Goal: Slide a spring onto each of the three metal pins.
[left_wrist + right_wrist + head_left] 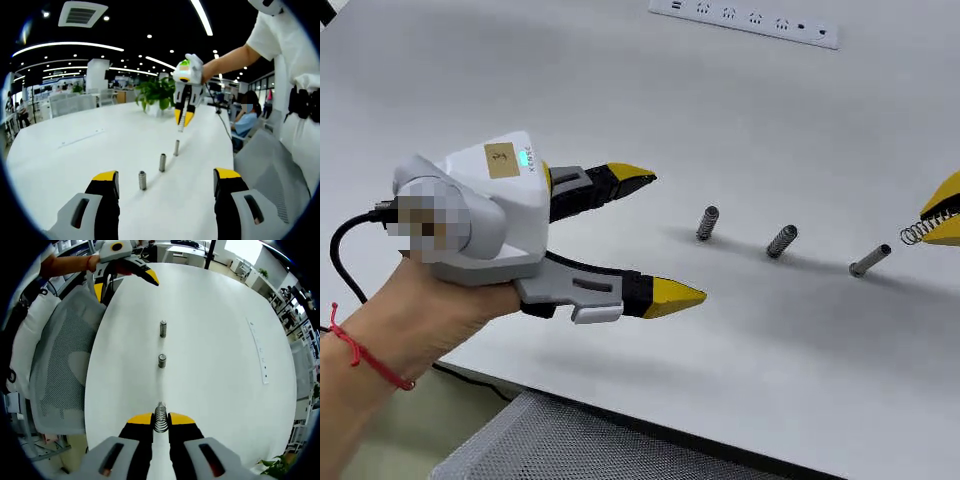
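Three metal pins stand in a row on the white table. The near pin and the middle pin each carry a spring. The third pin is bare. My right gripper is shut on a loose spring just beyond that bare pin; in the right gripper view the spring sits between the yellow tips, over the pin's top. My left gripper is open with nothing in it, short of the near pin. The right gripper hangs above the bare pin.
A white power strip lies at the table's far edge. A grey mesh chair stands below the near edge. A black cable trails from the left gripper. Office desks and a person sit beyond the table.
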### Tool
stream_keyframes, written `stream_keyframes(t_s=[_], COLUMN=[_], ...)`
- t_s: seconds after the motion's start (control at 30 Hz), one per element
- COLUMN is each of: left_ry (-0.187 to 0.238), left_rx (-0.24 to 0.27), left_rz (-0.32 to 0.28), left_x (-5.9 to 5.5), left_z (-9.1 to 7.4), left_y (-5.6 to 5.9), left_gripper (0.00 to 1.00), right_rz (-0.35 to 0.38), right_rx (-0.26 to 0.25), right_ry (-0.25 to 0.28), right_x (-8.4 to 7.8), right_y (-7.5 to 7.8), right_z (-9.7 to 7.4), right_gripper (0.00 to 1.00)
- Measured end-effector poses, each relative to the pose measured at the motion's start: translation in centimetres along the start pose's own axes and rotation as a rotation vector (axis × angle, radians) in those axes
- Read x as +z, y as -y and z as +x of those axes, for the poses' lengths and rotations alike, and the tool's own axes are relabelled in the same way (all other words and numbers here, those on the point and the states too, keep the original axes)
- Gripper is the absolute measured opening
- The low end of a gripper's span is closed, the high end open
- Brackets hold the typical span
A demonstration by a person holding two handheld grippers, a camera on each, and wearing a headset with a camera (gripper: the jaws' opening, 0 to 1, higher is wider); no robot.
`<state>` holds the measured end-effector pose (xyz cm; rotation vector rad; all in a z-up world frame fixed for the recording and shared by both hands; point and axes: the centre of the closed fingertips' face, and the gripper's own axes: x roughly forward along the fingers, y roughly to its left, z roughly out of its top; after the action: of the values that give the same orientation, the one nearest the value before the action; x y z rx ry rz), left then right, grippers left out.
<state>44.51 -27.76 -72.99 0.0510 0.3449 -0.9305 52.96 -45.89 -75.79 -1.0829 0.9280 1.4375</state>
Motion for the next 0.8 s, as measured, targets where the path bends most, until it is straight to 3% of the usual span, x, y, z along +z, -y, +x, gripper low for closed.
stream_keyframes(t_s=[0.2, 0.8], left_ry=[-0.010, 0.008], left_rx=[-0.006, -0.008], left_rz=[-0.007, -0.029], left_x=[-0.7, -0.5], left_z=[0.2, 0.5], left_y=[0.0, -0.2], left_gripper=[0.85, 0.90], right_rz=[0.006, 0.011], right_rx=[0.009, 0.029], right_ry=[-0.012, -0.040], right_x=[-0.4, -1.0], right_y=[0.2, 0.4], right_z=[0.9, 2.2], right_gripper=[0.12, 0.12])
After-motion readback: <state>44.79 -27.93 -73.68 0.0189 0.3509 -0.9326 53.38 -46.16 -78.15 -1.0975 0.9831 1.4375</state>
